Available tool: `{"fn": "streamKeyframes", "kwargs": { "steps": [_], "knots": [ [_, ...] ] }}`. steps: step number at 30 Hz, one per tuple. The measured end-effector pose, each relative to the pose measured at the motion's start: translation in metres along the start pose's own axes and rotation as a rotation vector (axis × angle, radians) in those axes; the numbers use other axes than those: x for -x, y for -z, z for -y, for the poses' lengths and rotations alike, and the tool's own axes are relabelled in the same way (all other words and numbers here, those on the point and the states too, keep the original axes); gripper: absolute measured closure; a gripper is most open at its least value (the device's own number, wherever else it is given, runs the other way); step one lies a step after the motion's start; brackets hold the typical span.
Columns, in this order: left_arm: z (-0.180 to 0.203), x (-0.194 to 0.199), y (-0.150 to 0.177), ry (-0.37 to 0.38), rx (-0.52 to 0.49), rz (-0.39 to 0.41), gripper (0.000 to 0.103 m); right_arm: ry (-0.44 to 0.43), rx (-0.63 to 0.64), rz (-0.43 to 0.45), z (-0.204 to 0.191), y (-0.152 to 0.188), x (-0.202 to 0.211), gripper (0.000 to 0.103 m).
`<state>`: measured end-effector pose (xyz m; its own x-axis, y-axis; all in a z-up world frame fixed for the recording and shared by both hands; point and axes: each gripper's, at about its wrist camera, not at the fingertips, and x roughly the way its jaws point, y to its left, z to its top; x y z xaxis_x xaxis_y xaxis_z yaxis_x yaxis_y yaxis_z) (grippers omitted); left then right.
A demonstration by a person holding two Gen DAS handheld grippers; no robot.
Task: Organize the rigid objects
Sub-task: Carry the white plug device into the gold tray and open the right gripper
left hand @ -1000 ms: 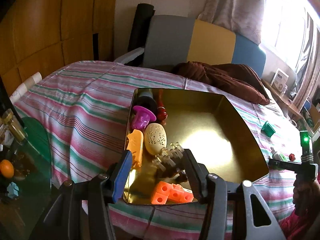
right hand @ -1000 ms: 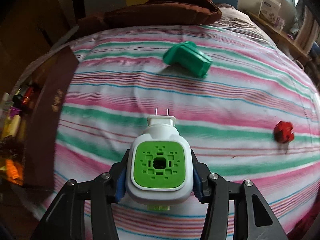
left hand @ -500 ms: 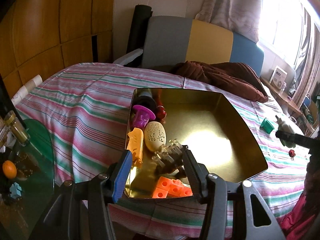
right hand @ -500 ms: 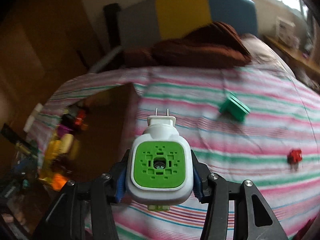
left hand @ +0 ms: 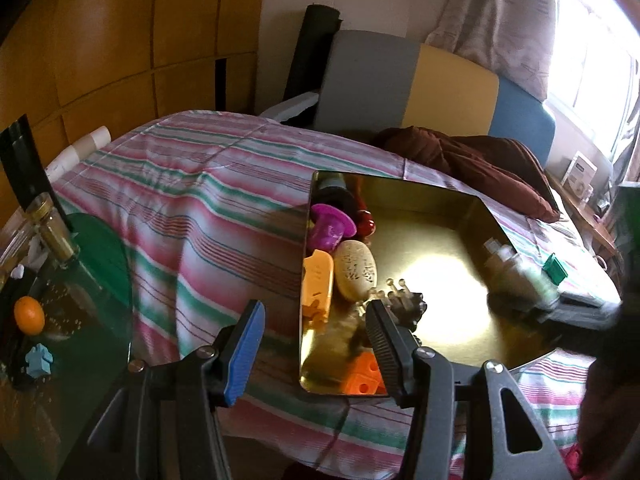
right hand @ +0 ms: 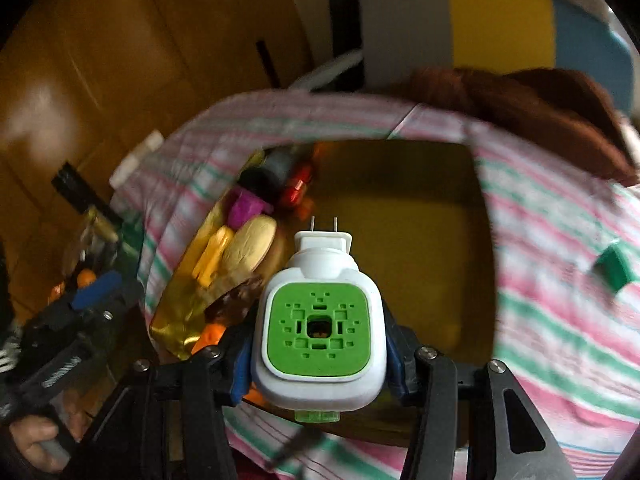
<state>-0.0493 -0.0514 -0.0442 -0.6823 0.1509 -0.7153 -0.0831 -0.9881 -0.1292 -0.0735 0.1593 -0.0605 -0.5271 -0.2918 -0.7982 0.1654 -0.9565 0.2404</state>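
My right gripper (right hand: 318,364) is shut on a white plug-in device with a green face (right hand: 319,326), prongs forward, held above the near edge of the gold tray (right hand: 476,216). The device shows blurred in the left wrist view (left hand: 520,276) over the tray's right rim (left hand: 486,216). The tray's left side holds a purple cup (left hand: 330,230), a cream oval (left hand: 356,274), an orange comb-like piece (left hand: 318,280) and an orange brick (left hand: 366,376). My left gripper (left hand: 316,344) is open and empty at the tray's near left corner.
A green block (right hand: 614,266) lies on the striped bedspread right of the tray; it also shows in the left wrist view (left hand: 555,268). A brown cushion (left hand: 480,156) lies behind the tray. A glass side table (left hand: 60,320) with an orange and a jar stands at left.
My right gripper has carried the plug-in device left, from over the bedspread to above the tray. My left gripper has drifted slightly left and stays open.
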Motion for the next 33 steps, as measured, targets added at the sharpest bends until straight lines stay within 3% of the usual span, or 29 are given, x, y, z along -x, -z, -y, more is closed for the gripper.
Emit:
{"fn": "streamKeyframes", "kwargs": {
  "steps": [4, 8, 17, 33],
  "knots": [
    [-0.001, -0.002, 0.001, -0.007, -0.006, -0.002, 0.050, 0.003, 0.028, -0.094, -0.014, 0.009, -0.036, 0.050],
    [0.001, -0.005, 0.002, -0.015, -0.017, -0.010, 0.050, -0.017, 0.024, -0.131, -0.023, 0.020, -0.055, 0.043],
    [0.001, -0.001, 0.001, -0.018, -0.018, 0.001, 0.050, -0.042, 0.003, -0.098, -0.023, 0.023, -0.052, 0.036],
    [0.013, 0.008, 0.001, 0.009, -0.043, 0.011, 0.050, 0.007, -0.028, -0.004, -0.016, 0.024, -0.014, 0.026]
  ]
}}
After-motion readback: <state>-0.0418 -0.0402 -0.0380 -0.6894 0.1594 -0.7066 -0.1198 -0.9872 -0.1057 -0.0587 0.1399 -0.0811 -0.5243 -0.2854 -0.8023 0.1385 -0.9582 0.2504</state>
